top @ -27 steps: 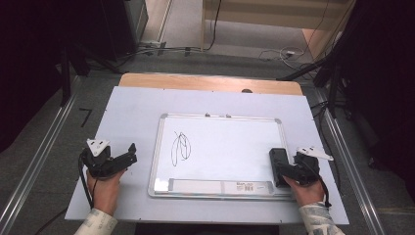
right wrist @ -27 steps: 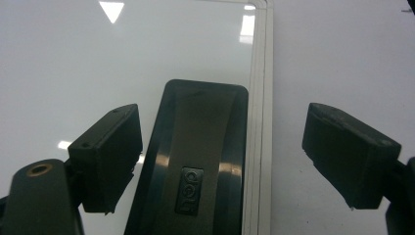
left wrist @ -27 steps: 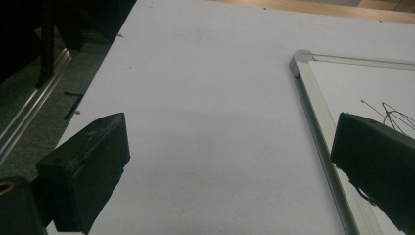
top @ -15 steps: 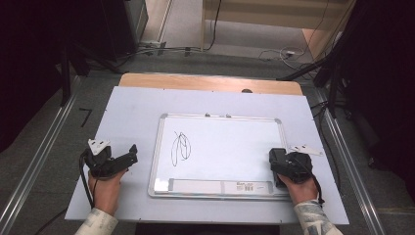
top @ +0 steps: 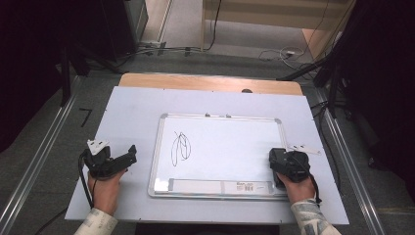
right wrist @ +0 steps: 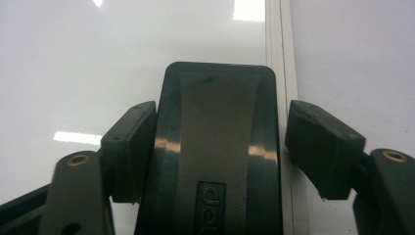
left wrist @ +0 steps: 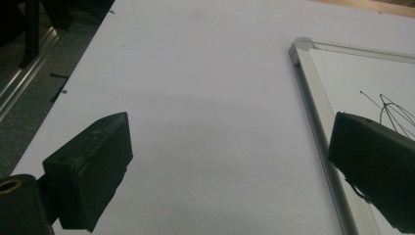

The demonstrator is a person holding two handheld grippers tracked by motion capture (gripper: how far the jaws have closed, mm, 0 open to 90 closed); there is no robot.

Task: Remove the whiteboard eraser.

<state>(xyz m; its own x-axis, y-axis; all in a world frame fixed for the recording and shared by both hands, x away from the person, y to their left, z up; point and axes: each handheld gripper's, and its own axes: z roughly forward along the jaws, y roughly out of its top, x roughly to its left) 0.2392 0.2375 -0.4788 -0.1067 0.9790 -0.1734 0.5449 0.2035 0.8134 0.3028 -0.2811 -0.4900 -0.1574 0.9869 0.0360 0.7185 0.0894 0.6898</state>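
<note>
A whiteboard (top: 235, 142) with a silver frame lies on the white table, and a black scribble (top: 181, 147) sits on its left half. A black eraser (top: 275, 157) (right wrist: 220, 137) rests on the board's right edge. My right gripper (top: 280, 161) (right wrist: 220, 122) straddles it. Its left pad touches the eraser's side, and a thin gap shows at its right pad (right wrist: 318, 147). My left gripper (top: 128, 157) (left wrist: 230, 122) rests on the table just left of the board, open wide with bare table between its jaws.
A white sheet (top: 127, 112) covers the table, with a wooden strip (top: 195, 81) along its far edge. Metal rails (top: 39, 161) run down both sides. A label strip (top: 220, 186) lies along the board's near edge. Cables trail on the floor beyond.
My right hand has slid a little to the left, bringing its jaws along both sides of the eraser. The eraser, the board and my left gripper have stayed put.
</note>
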